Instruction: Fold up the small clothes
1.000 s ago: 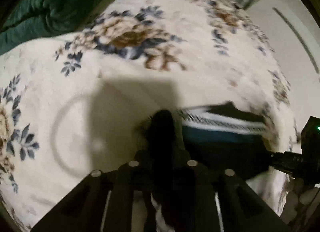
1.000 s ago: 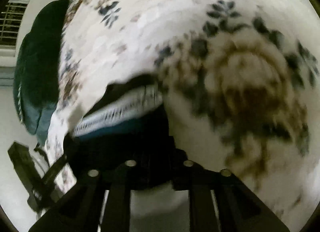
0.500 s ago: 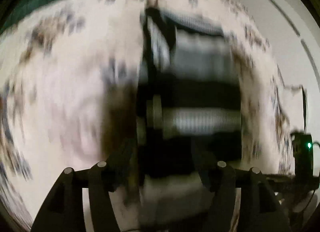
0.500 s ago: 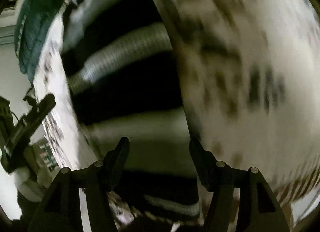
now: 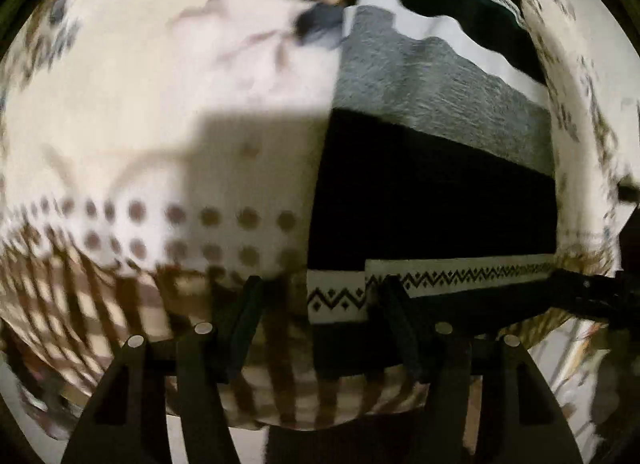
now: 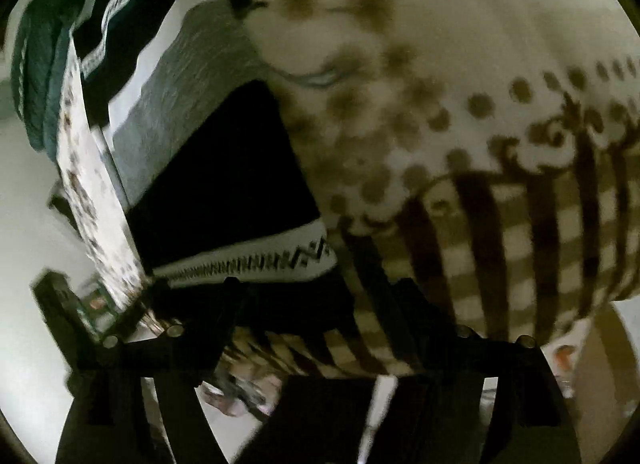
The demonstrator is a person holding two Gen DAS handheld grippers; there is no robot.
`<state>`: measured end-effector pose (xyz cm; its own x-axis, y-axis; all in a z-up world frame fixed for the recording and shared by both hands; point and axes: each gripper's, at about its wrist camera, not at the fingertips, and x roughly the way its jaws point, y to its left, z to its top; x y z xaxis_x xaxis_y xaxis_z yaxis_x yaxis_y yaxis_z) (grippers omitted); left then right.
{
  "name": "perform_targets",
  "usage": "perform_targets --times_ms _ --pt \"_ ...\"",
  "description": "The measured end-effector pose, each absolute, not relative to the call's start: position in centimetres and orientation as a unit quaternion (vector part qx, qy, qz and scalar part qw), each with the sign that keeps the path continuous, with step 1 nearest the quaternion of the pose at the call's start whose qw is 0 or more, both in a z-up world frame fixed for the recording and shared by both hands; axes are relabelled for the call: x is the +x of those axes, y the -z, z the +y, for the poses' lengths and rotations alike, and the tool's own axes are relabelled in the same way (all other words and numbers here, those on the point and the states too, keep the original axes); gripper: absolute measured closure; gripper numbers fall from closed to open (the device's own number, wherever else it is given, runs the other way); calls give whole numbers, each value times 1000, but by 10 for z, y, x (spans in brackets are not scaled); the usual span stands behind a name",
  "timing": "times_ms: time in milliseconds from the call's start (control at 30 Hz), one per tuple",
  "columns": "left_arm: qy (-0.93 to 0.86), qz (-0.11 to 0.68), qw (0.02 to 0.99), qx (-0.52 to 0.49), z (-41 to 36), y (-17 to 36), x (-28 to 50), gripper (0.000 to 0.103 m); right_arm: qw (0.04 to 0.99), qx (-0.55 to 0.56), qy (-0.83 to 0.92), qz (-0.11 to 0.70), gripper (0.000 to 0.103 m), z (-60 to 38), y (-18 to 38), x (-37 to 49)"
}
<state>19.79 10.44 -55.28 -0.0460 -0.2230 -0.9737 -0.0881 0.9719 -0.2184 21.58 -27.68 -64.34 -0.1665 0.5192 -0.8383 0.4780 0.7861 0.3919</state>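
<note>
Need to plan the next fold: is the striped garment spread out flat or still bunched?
Spread flat: the striped garment lies with its bands stretched across the blanket.

A cream blanket (image 5: 168, 76) printed with brown and dark blue flowers covers the bed; nearer the edge its pattern turns to rows of brown dots and then a brown and cream check border (image 6: 532, 248). Hard light from above casts sharp-edged shadows across it. In the right wrist view a dark green quilt (image 6: 38, 76) is bunched at the far upper left, and pale floor (image 6: 28, 248) shows beside the bed on the left.
</note>
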Motion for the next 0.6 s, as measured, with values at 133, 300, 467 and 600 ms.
perform_targets --times_ms 133,300,467,600 --pt "52 720 669 -176 115 574 208 44 550 378 -25 744 21 -275 668 223" --pt "48 701 692 -165 107 558 215 93 542 393 -50 741 72 -269 667 226" --pt "53 692 689 -208 109 524 224 97 557 403 -61 724 92 -253 642 231" --pt "61 660 704 -256 121 475 250 97 575 425 -89 694 92 -273 593 247"
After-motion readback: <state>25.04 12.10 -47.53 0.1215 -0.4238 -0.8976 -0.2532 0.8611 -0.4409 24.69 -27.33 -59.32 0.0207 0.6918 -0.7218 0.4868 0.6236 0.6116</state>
